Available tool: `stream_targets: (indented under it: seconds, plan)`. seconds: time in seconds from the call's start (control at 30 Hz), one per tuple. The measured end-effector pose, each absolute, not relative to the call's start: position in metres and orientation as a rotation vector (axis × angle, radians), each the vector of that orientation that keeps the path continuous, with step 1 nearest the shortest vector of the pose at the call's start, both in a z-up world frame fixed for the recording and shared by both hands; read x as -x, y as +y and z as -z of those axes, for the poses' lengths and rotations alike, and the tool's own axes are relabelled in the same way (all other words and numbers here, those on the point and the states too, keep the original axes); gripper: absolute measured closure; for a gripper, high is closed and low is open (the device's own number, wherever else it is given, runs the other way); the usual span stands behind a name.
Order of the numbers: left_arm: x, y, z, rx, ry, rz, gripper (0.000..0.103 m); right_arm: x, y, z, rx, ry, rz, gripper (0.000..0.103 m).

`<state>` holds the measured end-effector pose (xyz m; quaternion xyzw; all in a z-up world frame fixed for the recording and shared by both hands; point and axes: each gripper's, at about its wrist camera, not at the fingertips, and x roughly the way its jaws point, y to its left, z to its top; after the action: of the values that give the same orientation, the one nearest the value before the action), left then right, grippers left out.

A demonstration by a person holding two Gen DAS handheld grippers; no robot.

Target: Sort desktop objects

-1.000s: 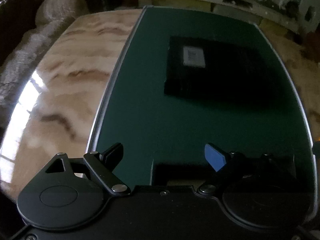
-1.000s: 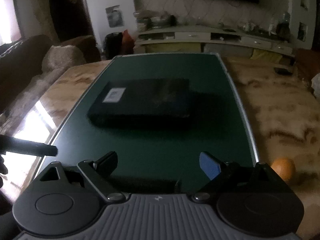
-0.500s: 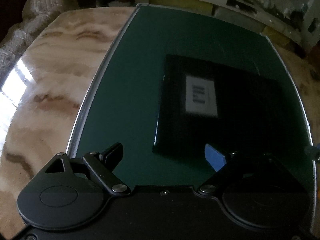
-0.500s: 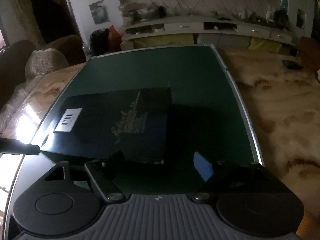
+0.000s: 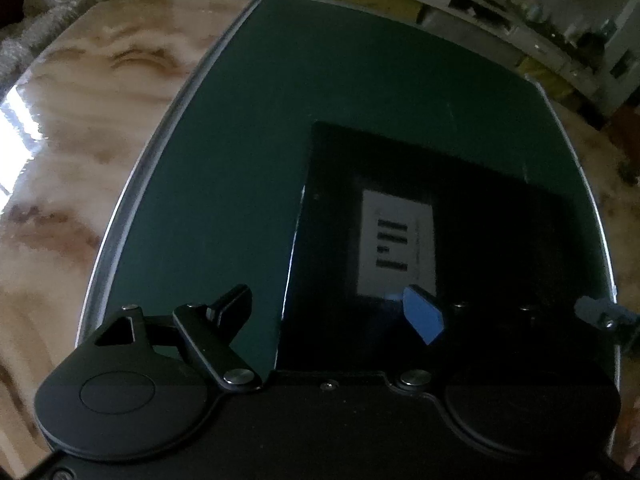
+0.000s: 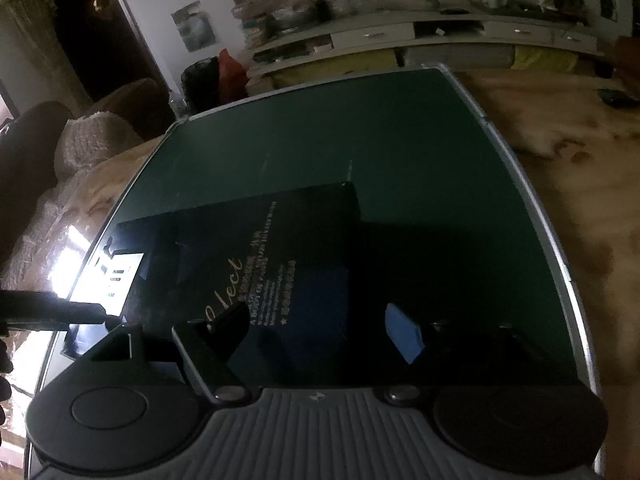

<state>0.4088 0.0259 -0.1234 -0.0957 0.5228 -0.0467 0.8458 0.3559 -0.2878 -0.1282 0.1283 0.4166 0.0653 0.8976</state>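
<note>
Sorting looks barely begun: the one task thing clearly in view, a flat black box (image 5: 460, 216), lies untouched on the green mat (image 5: 280, 128) that covers the middle of the marble tabletop (image 5: 72, 152). It sits in the near half of the mat, its left side short of the mat's left edge and its far side well clear of the far edge. A white label (image 5: 396, 240) marks the top near its left end, and gold lettering (image 6: 240, 284) runs across the lid in the right wrist view.

The left gripper (image 5: 328, 312) hangs low over the box's near left corner with its jaws spread wide and nothing between them; the black finger (image 5: 232, 304) is over bare mat, the blue pad (image 5: 424, 316) over the lid just below the label. The right gripper (image 6: 316, 332) hovers over the near right part of the lid, jaws equally wide and empty. Whether either one touches the box I cannot tell; the lid is too dark.

As I judge it, both grippers are set to take the box from its two ends, so the grasp, the lift and the placing all remain to be done. No bin or target spot shows in either view, so where the box should go is unclear
</note>
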Motion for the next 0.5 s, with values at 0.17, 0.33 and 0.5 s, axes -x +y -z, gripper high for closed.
stream_targets:
  seconds: [0.17,0.33,0.5]
  plan:
    - [-0.416,0.022,0.126,0.200,1.104,0.151,0.019,-0.361,-0.284,0.137,-0.296,0.880,-0.164,0.027]
    - [-0.421,0.023,0.131,0.234,1.116,0.168,0.018,-0.366,-0.286,0.140,-0.325,0.874,-0.165,0.026]
    - [-0.423,0.021,0.132,0.220,1.112,0.173,0.018,-0.367,-0.287,0.140,-0.322,0.872,-0.174,0.026]
